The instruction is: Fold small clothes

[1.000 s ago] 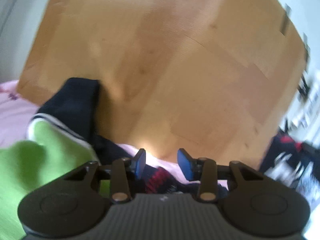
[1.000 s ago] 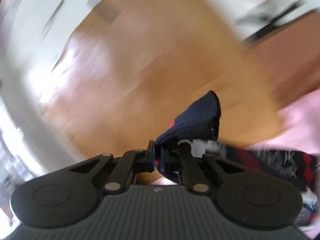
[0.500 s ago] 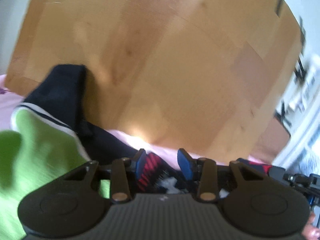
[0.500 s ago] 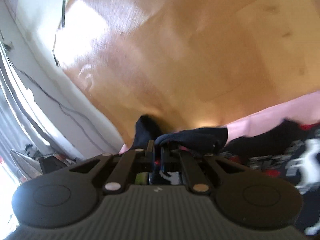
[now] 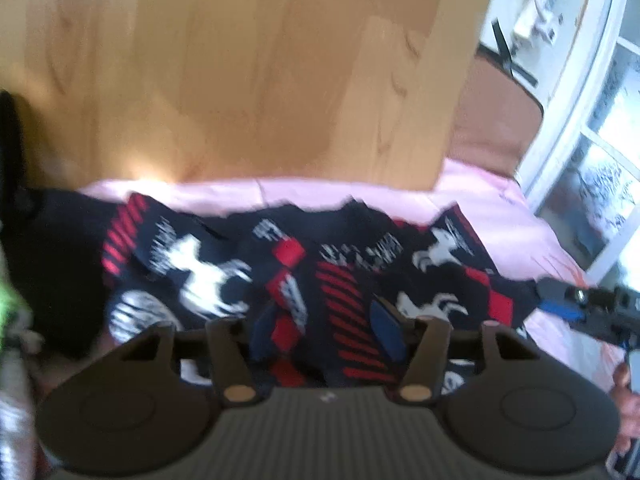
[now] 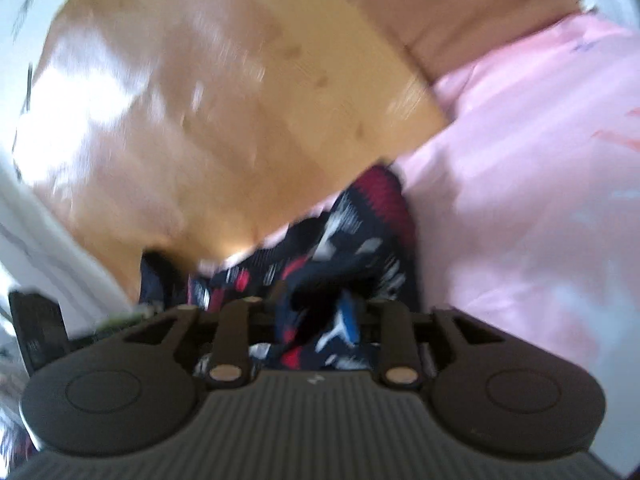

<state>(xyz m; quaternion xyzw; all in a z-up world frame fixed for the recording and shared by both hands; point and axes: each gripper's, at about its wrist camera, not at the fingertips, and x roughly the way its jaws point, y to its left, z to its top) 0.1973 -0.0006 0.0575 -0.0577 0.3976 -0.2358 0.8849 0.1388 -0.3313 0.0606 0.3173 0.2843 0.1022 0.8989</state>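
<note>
A dark navy garment with red and white print [image 5: 280, 264] lies spread on the pink sheet [image 5: 500, 208], along the foot of a wooden board. My left gripper [image 5: 326, 326] is open, its blue-padded fingers low over the garment's near part. My right gripper [image 6: 316, 312] is open with the same garment [image 6: 352, 232] bunched between and under its fingers; whether it touches is unclear. The right gripper also shows at the right edge of the left wrist view [image 5: 592, 304], at the garment's right end.
A wooden board [image 5: 260, 68] stands behind the garment. A green garment [image 5: 8, 296] and a dark one [image 5: 44, 264] lie at the left. A brown cushion [image 5: 496, 116] and a white window frame [image 5: 580, 100] are at the right. Pink sheet [image 6: 520, 208] spreads right of the garment.
My right gripper has opened and let go of the dark fabric it pinched. The left view has swung right, from the green garment to the printed garment now spread out.
</note>
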